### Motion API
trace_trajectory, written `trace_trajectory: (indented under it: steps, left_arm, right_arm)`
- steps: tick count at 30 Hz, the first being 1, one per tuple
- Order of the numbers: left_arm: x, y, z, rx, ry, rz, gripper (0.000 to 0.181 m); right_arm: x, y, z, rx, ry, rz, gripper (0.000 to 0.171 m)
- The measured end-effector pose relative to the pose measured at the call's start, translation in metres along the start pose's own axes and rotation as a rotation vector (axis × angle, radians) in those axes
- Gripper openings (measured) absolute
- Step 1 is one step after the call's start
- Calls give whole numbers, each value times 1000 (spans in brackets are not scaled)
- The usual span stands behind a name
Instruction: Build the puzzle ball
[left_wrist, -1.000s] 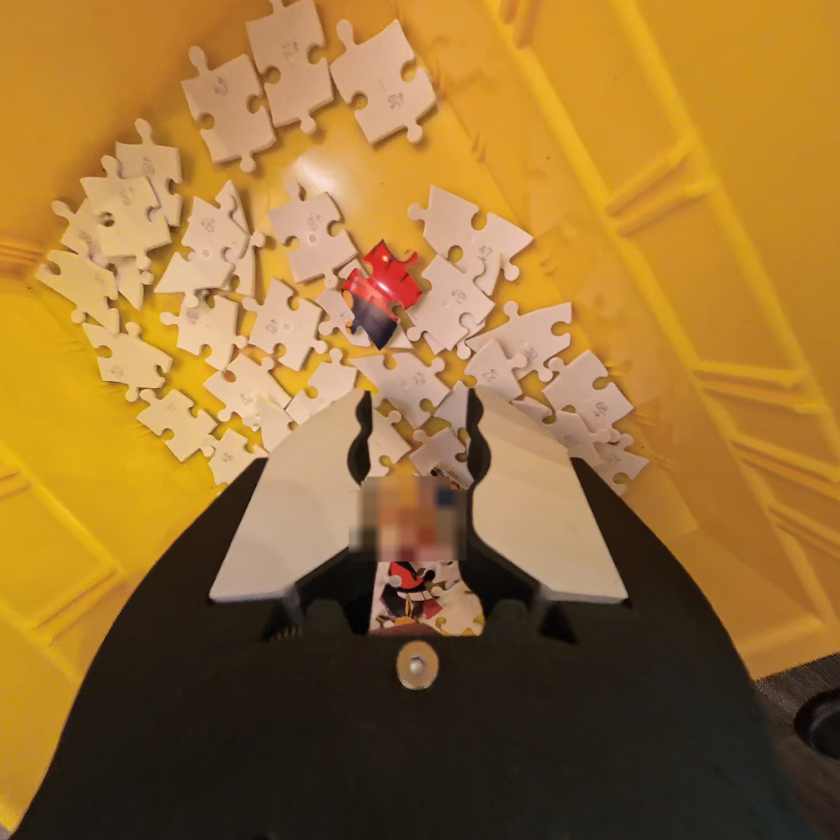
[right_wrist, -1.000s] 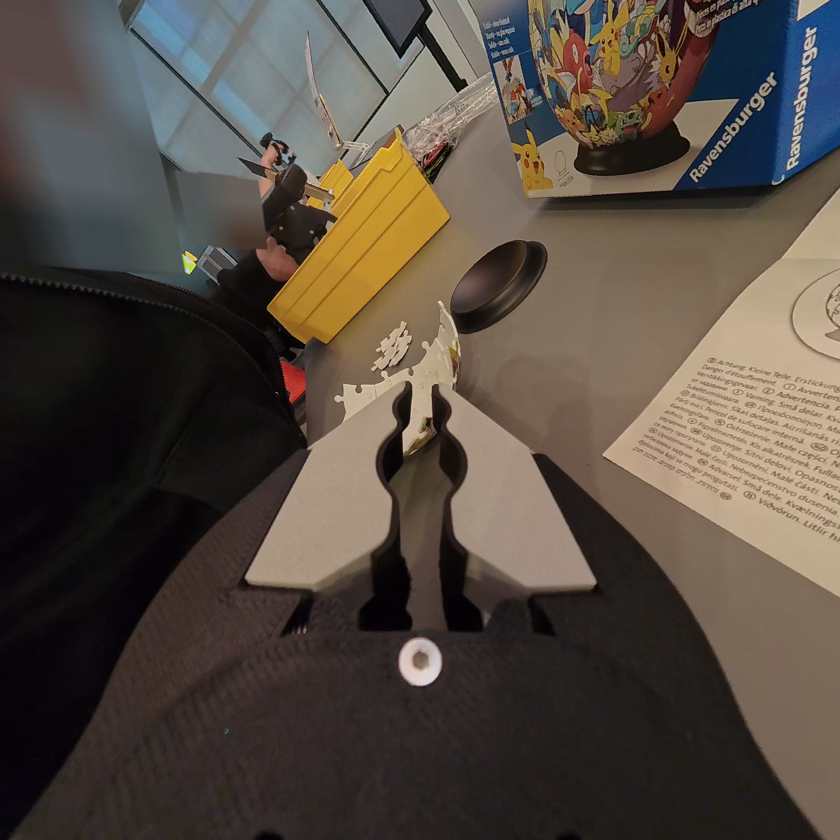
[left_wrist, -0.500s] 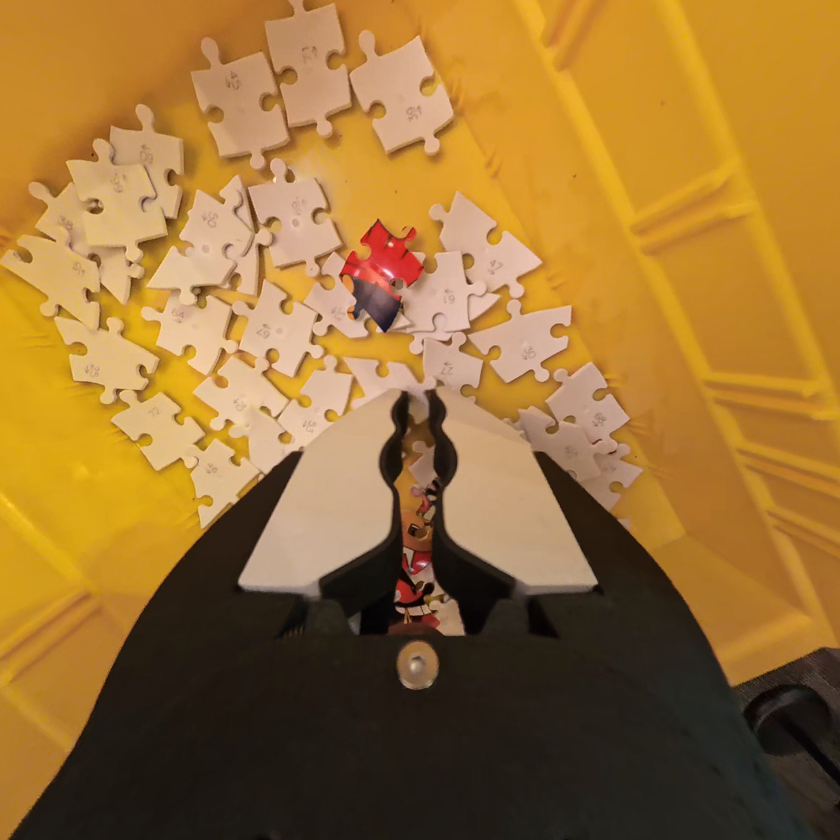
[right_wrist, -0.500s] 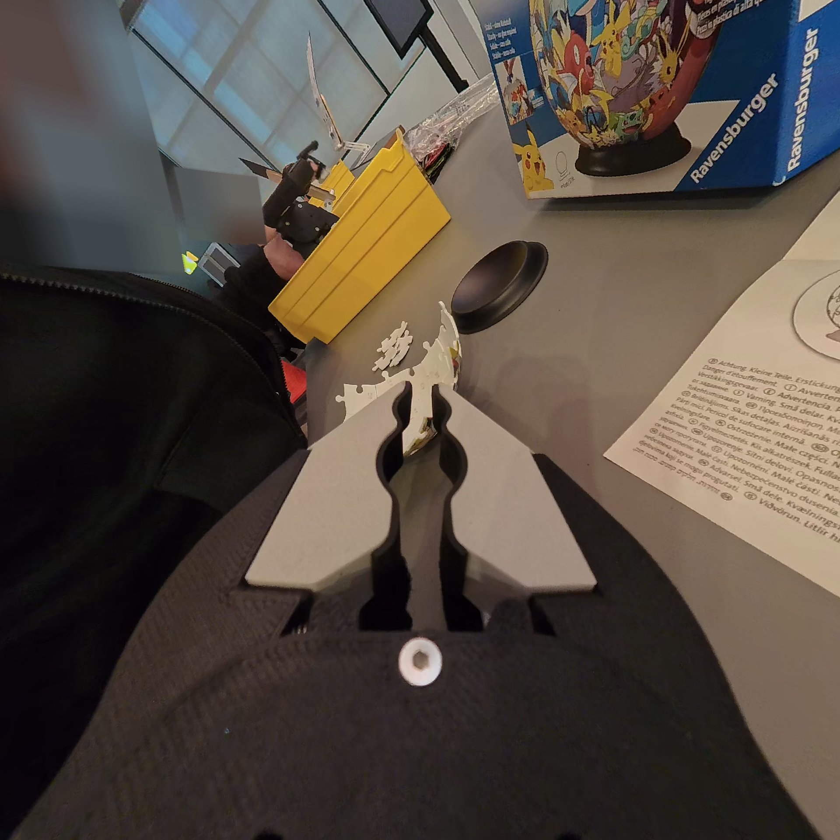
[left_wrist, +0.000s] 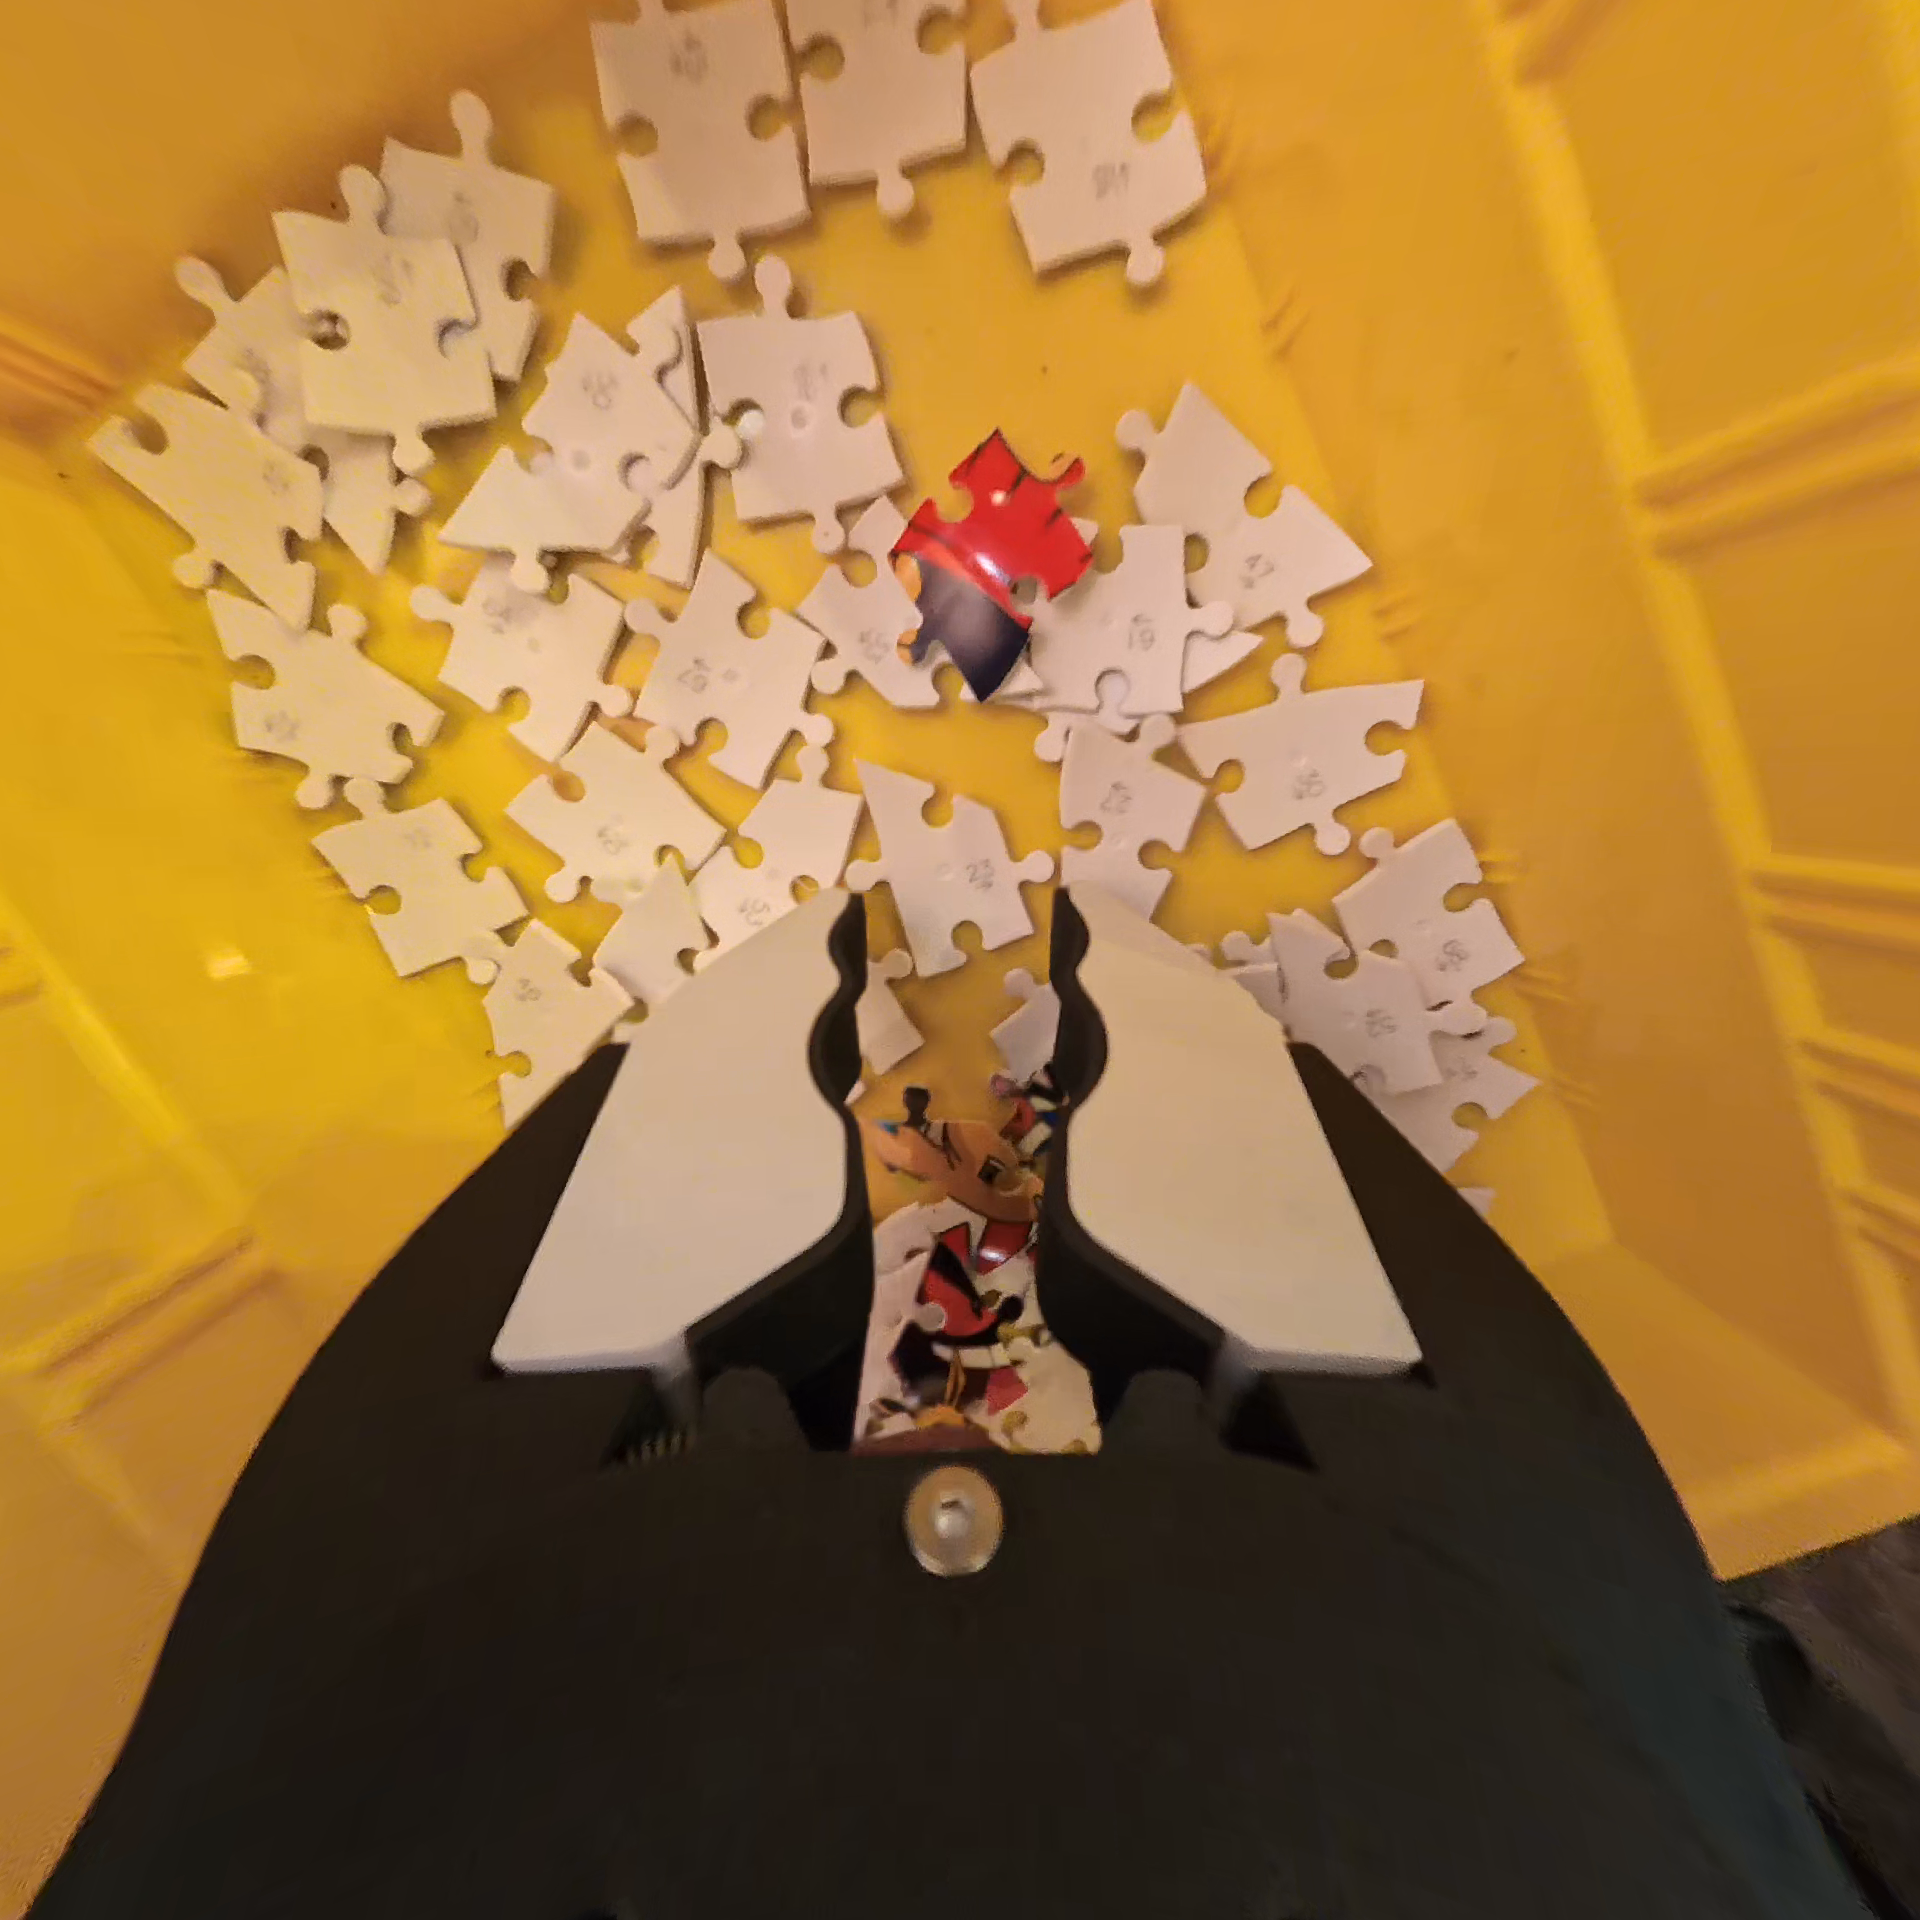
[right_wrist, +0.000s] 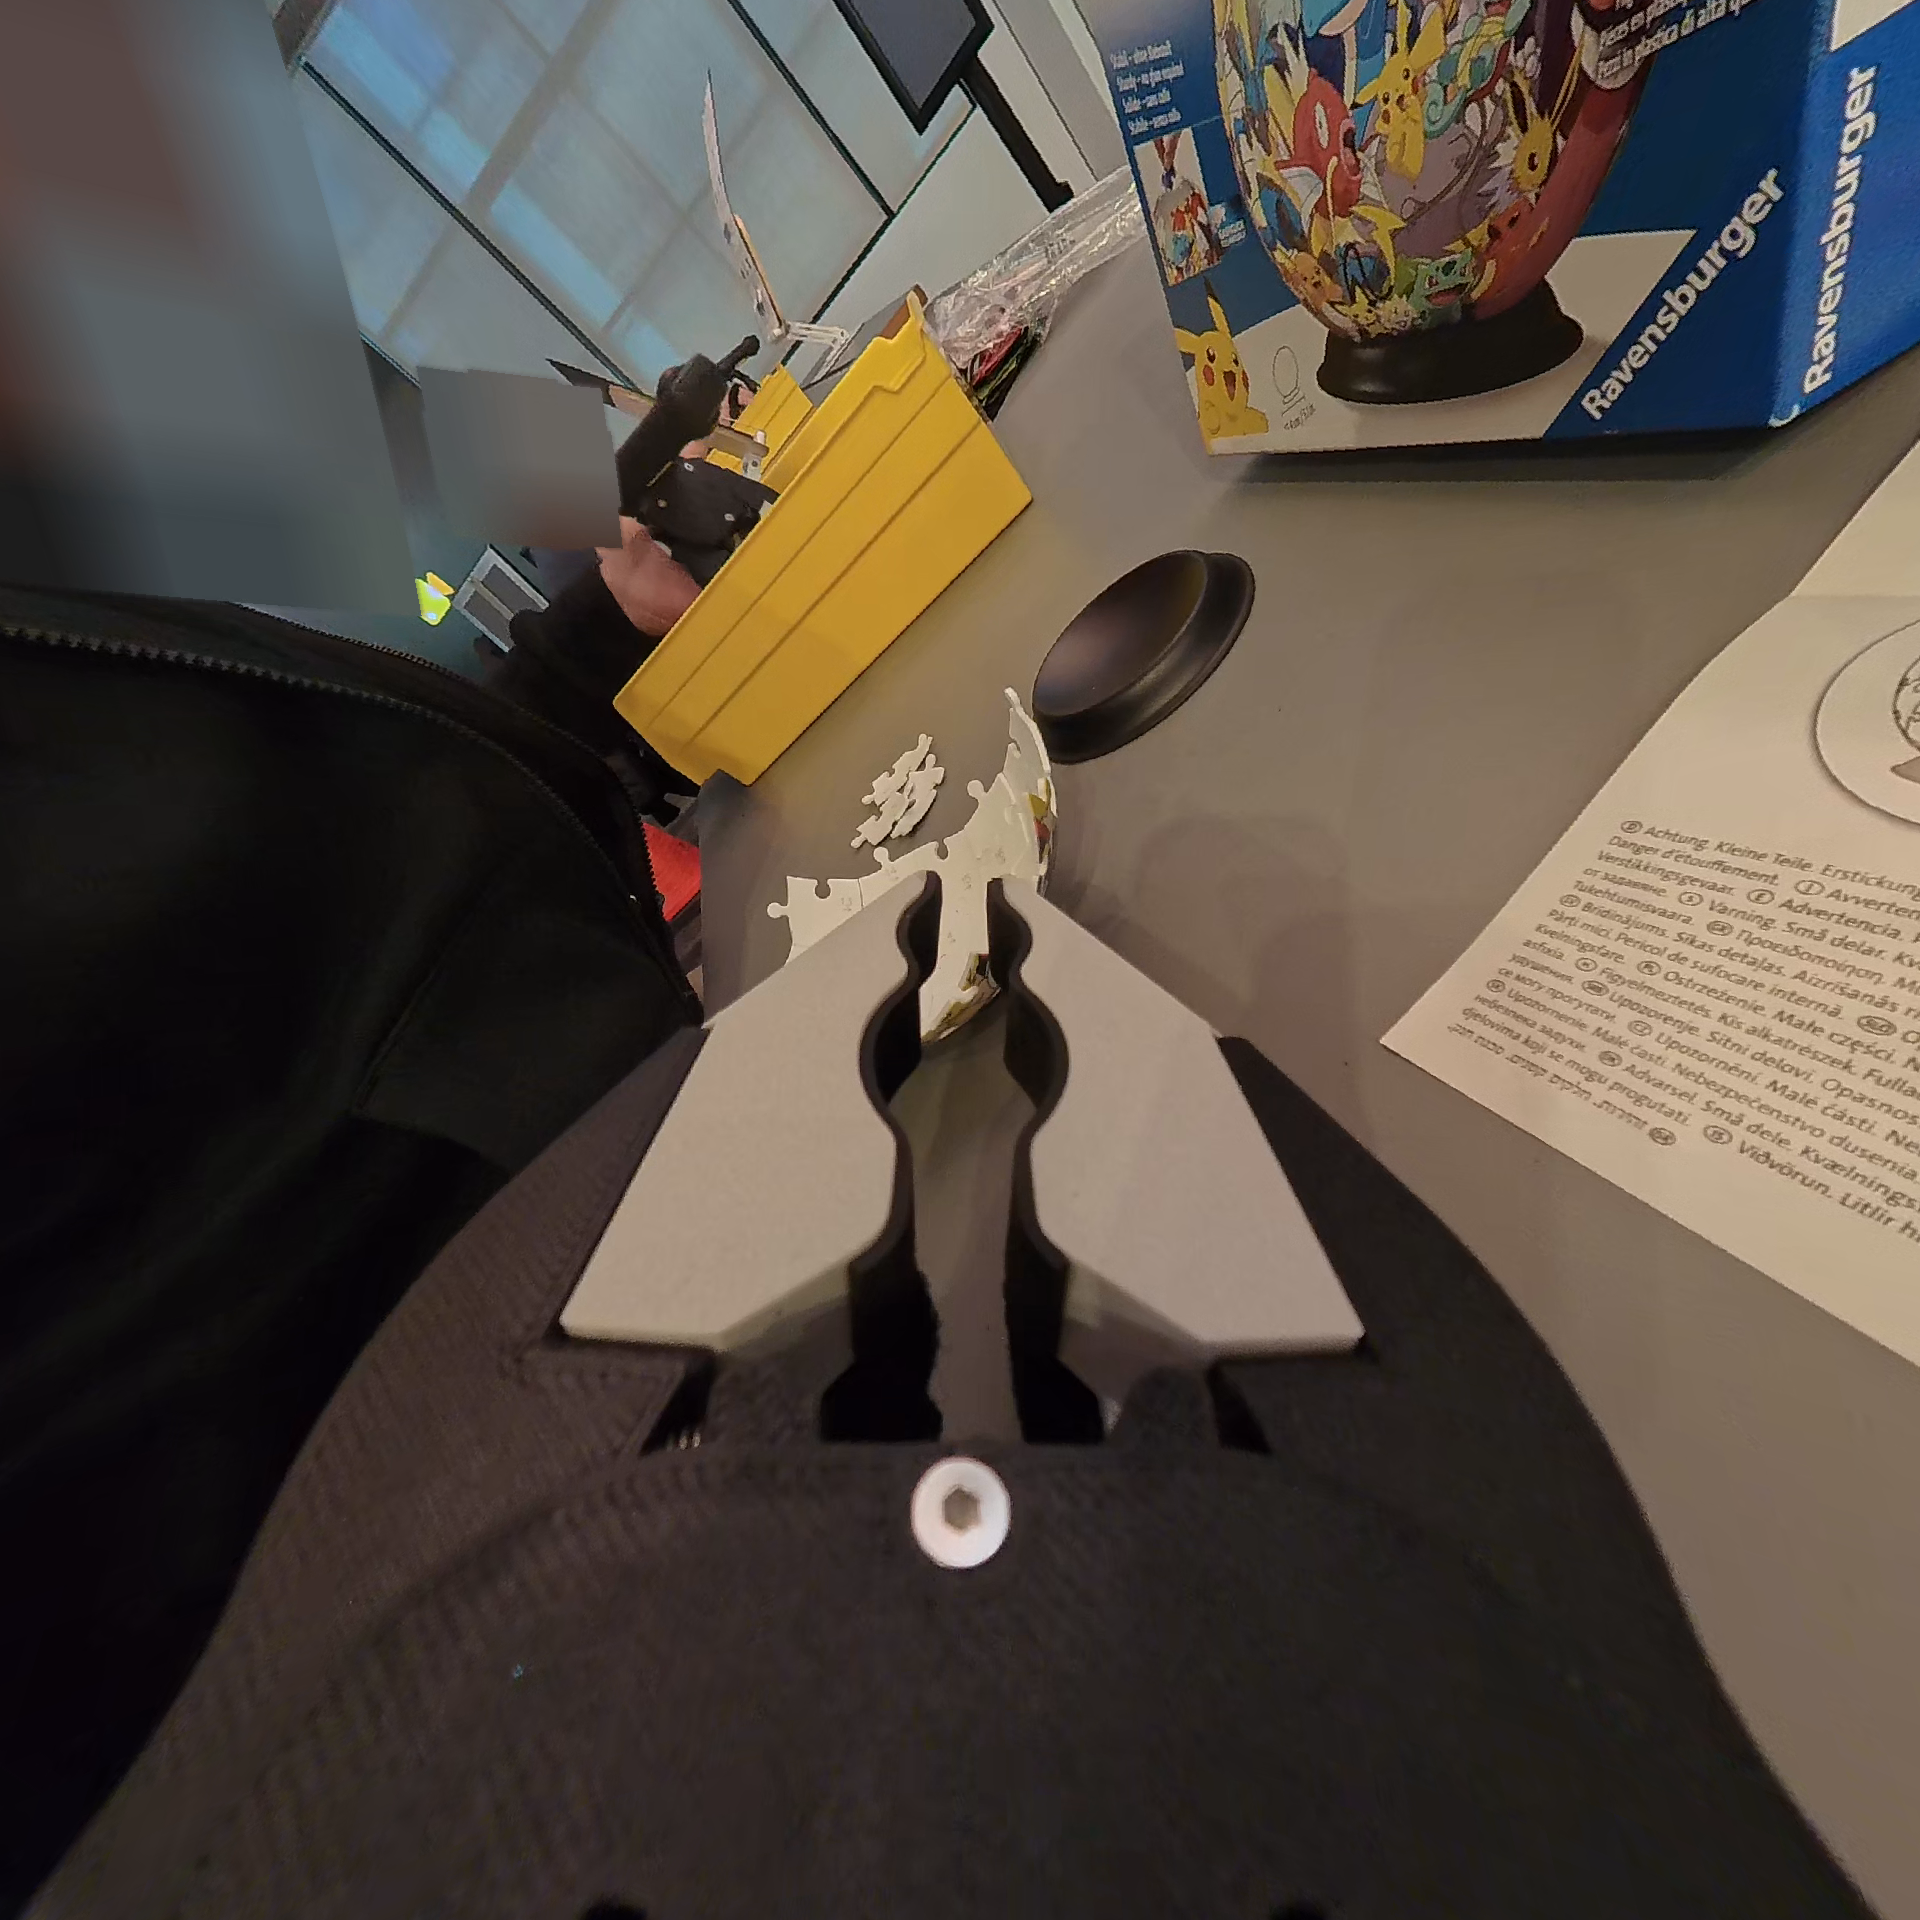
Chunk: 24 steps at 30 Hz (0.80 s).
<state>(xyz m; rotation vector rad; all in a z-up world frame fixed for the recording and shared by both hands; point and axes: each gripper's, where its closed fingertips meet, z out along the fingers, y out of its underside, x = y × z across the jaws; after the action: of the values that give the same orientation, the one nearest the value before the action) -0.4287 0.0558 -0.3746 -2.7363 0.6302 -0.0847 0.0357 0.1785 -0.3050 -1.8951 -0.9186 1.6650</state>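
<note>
1. Left wrist view: the left gripper (left_wrist: 954, 914) hangs over the yellow bin (left_wrist: 1558, 727) with its jaws a fair way apart and nothing pinched between them; loose puzzle pieces (left_wrist: 727, 675) lie scattered on the bin floor, nearly all white side up; one red and dark blue piece (left_wrist: 987, 561) sits picture side up in the middle; a few more printed pieces (left_wrist: 966, 1278) show down between the fingers.

2. Right wrist view: the right gripper (right_wrist: 964, 894) is squeezed narrow on the edge of the half-built puzzle ball (right_wrist: 997, 883), which rests on the grey table (right_wrist: 1351, 790); a black stand (right_wrist: 1143, 655) sits just past it; the puzzle box (right_wrist: 1507, 208) is farther back and a paper sheet (right_wrist: 1714, 987) lies off to the right; the bin (right_wrist: 831, 551) shows up again too.
</note>
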Motion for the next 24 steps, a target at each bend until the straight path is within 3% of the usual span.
trace_trajectory:
  steps: [5, 13, 24]
  left_arm:
    - [3, -2, 2, 10, 66, -34, 23]
    - [1, -5, -2, 37, 46, -10, 22]
    - [18, -34, -54, 171, -17, 33, 22]
  right_arm:
    - [0, 0, 0, 2, -2, 1, 7]
    - [0, 0, 0, 3, -3, 0, 7]
    - [0, 0, 1, -9, -4, -3, 7]
